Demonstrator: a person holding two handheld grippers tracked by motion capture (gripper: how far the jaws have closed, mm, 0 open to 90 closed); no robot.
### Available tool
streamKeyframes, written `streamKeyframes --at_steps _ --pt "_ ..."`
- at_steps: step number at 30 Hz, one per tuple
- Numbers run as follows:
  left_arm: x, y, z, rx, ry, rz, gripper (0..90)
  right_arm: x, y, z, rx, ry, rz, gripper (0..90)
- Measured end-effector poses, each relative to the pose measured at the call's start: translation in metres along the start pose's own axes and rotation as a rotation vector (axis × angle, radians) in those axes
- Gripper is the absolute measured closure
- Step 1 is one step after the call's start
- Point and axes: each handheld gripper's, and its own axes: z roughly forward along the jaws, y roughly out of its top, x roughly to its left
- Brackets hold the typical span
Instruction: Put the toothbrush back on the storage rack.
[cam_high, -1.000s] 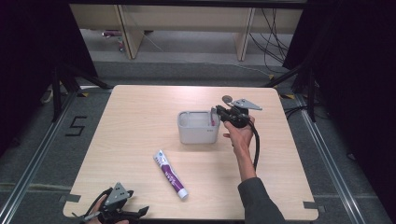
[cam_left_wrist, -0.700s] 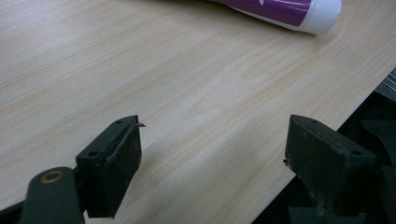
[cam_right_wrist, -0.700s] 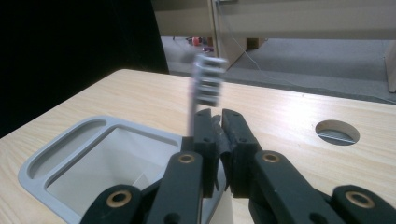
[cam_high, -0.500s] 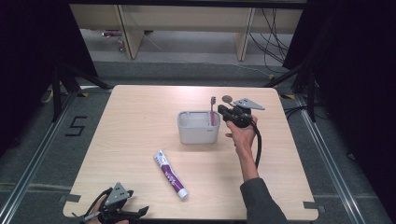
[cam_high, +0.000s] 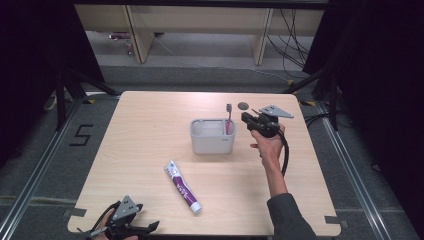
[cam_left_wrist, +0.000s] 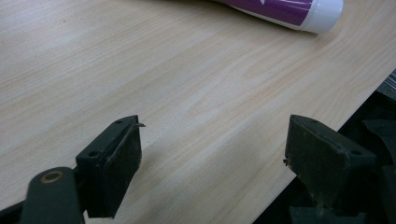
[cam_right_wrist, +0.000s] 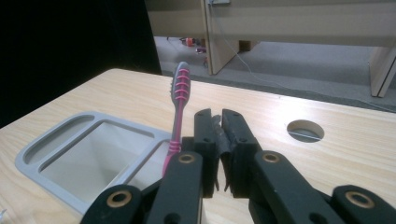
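Observation:
A pink and grey toothbrush (cam_high: 229, 117) (cam_right_wrist: 180, 93) stands upright, head up, in the right end of a grey holder (cam_high: 212, 145) (cam_right_wrist: 46, 154) at the table's middle. Just to the right of the holder, and apart from the brush, my right gripper (cam_high: 246, 118) (cam_right_wrist: 215, 116) is shut with nothing between its jaws. A purple and white toothpaste tube (cam_high: 182, 186) (cam_left_wrist: 289, 9) lies flat in front of the holder. Low over the wood at the table's front left edge, my left gripper (cam_high: 149, 227) (cam_left_wrist: 212, 135) stands open and empty.
A round cable hole (cam_high: 243, 105) (cam_right_wrist: 304, 129) sits in the tabletop just behind the right gripper. The table edge runs close by the left gripper's right jaw. Wooden furniture legs and cables stand on the floor beyond the far edge.
My right gripper has drawn back to the right, away from the holder, and the toothbrush now stands uncovered in it. The left gripper has not moved.

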Motion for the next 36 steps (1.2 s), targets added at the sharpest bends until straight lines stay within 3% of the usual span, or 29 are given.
streamKeyframes --at_steps 1,4,6,8,9,10,13,20,21,23,24,27,28,31,34,36 --pt "0.000 0.000 0.000 0.000 0.000 0.000 18.1 -0.002 0.000 -0.001 -0.004 0.000 -0.025 85.0" --pt "0.000 0.000 0.000 -0.002 -0.002 -0.004 18.1 -0.003 -0.001 -0.008 -0.002 0.002 -0.018 84.9" --pt "0.000 0.000 0.001 -0.002 -0.001 -0.004 18.1 -0.006 -0.001 -0.014 0.002 0.009 -0.048 84.8" --pt "0.000 0.000 0.001 -0.001 0.000 -0.003 18.1 -0.005 -0.001 -0.016 0.005 0.013 -0.021 84.8" --pt "0.000 0.000 0.001 -0.001 0.000 -0.003 18.1 -0.007 -0.002 -0.020 -0.007 0.012 -0.050 84.7" --pt "0.000 0.000 0.001 0.000 0.000 -0.003 18.1 -0.007 -0.002 -0.022 -0.006 0.024 -0.032 84.7" --pt "0.000 0.000 0.001 -0.001 0.000 -0.004 18.1 -0.009 -0.003 -0.026 -0.014 0.021 -0.065 84.7" --pt "0.001 0.000 0.001 0.005 0.004 -0.002 18.2 -0.009 -0.006 -0.035 -0.007 0.041 -0.056 84.6" --pt "0.001 0.000 0.001 0.005 0.005 -0.001 18.1 -0.007 -0.006 -0.038 0.008 0.035 -0.033 84.6" --pt "0.001 0.000 0.001 0.000 0.001 -0.004 18.1 -0.008 -0.008 -0.040 -0.007 0.038 -0.066 84.3" --pt "0.001 0.000 0.001 0.000 0.001 -0.004 18.1 -0.007 -0.008 -0.043 0.006 0.047 -0.049 84.0" --pt "0.001 0.000 0.000 0.003 -0.001 -0.001 18.1 -0.007 -0.011 -0.047 -0.009 0.051 -0.059 83.6" --pt "0.001 0.000 0.001 -0.002 0.000 -0.003 18.1 -0.008 -0.011 -0.048 -0.011 0.049 -0.085 83.5" --pt "0.001 0.000 0.001 0.000 0.002 -0.003 18.1 -0.005 -0.014 -0.054 -0.006 0.063 -0.059 83.0" --pt "0.001 0.000 0.001 -0.001 0.003 -0.004 18.1 -0.005 -0.016 -0.058 -0.009 0.070 -0.076 82.0" --pt "0.001 -0.001 0.001 0.000 0.005 -0.006 18.1 -0.003 -0.018 -0.062 -0.011 0.080 -0.063 80.8"
